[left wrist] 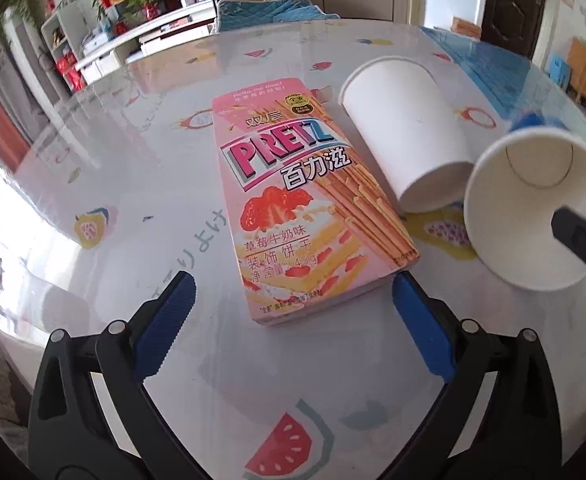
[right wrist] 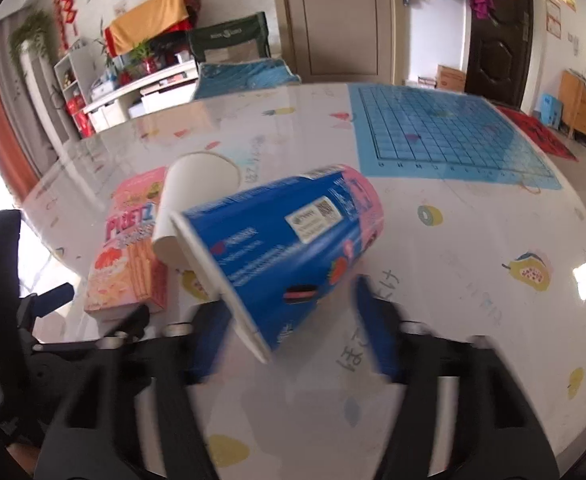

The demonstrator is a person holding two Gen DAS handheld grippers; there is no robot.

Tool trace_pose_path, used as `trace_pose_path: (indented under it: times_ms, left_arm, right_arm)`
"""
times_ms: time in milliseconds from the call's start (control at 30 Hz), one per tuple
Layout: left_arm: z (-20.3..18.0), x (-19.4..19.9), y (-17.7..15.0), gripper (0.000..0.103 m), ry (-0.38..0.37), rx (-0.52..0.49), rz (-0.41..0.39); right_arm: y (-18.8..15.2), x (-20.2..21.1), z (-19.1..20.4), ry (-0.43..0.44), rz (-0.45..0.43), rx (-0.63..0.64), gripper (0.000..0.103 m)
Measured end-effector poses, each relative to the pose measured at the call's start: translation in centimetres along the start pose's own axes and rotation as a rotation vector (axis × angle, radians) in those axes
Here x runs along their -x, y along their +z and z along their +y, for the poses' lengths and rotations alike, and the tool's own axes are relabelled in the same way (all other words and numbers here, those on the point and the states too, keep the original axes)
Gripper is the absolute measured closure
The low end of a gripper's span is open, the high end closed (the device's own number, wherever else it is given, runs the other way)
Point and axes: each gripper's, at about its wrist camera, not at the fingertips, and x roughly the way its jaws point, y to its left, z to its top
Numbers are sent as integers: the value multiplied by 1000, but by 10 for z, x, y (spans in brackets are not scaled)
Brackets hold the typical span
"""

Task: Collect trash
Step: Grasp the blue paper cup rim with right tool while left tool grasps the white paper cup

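Observation:
A pink Pretz box (left wrist: 293,200) lies flat on the fruit-print table (left wrist: 125,184). Its near end sits between the wide-apart blue pads of my left gripper (left wrist: 293,312), which is open; the right pad is close to the box's corner and the left pad is well clear. To its right a white paper cup (left wrist: 409,132) lies on its side. A blue snack cup (right wrist: 293,240), white inside, lies tilted beside it. My right gripper (right wrist: 291,332) straddles its rim end with blurred fingers. Whether the pads press on the cup cannot be made out.
A blue grid mat (right wrist: 453,132) covers the far right of the table. Beyond the far edge are a blue-cushioned chair (right wrist: 245,72), white shelves (right wrist: 133,92) and a door. My left gripper's finger (right wrist: 53,296) shows at the left of the right wrist view.

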Motion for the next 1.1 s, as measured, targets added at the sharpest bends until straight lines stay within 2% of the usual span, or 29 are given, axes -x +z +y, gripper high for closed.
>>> trace_pose_path:
  times_ms: [33, 67, 100, 233, 333, 400, 500, 567, 700, 833, 867, 900, 933, 1000, 1100]
  left_arm:
    - [1, 1, 1, 7, -14, 17, 0]
    - [2, 3, 2, 7, -21, 25, -4]
    - [0, 4, 4, 7, -20, 26, -10]
    - [-6, 3, 16, 7, 44, 15, -29]
    - [-5, -3, 23, 7, 94, 46, -3]
    - [-6, -5, 27, 7, 103, 74, 13]
    - [-7, -5, 30, 6, 101, 81, -5]
    - [-1, -7, 28, 7, 64, 123, 3]
    - [18, -10, 13, 26, 13, 193, 39]
    - [40, -3, -3, 22, 12, 243, 38]
    - [44, 2, -4, 16, 2, 255, 27]
    - [46, 6, -2, 8, -6, 258, 11]
    - [45, 13, 1, 7, -8, 255, -14]
    - [38, 28, 12, 7, -14, 228, -65]
    - [17, 34, 35, 7, -70, 168, -73]
  right_arm:
    - [0, -3, -6, -12, 13, -19, 81]
    - [-1, -3, -8, -9, 18, -30, 93]
    - [-1, -3, -10, 5, 22, -43, 97]
    - [-4, 5, -16, 15, 1, -40, 98]
    - [-4, 8, -21, 29, 0, -51, 98]
    - [-2, 10, -23, 35, 1, -49, 98]
    - [0, 12, -24, 46, 4, -40, 98]
    - [0, 14, -25, 59, 9, -41, 98]
    - [1, 18, -27, 73, 2, -36, 98]
    - [4, 23, -32, 80, -8, -44, 98]
    - [4, 23, -34, 83, -11, -49, 98]
    - [5, 24, -34, 84, -14, -49, 98]
    - [5, 25, -35, 83, -19, -50, 98]
    - [5, 25, -36, 88, -19, -57, 98]
    - [5, 27, -40, 90, -25, -66, 99]
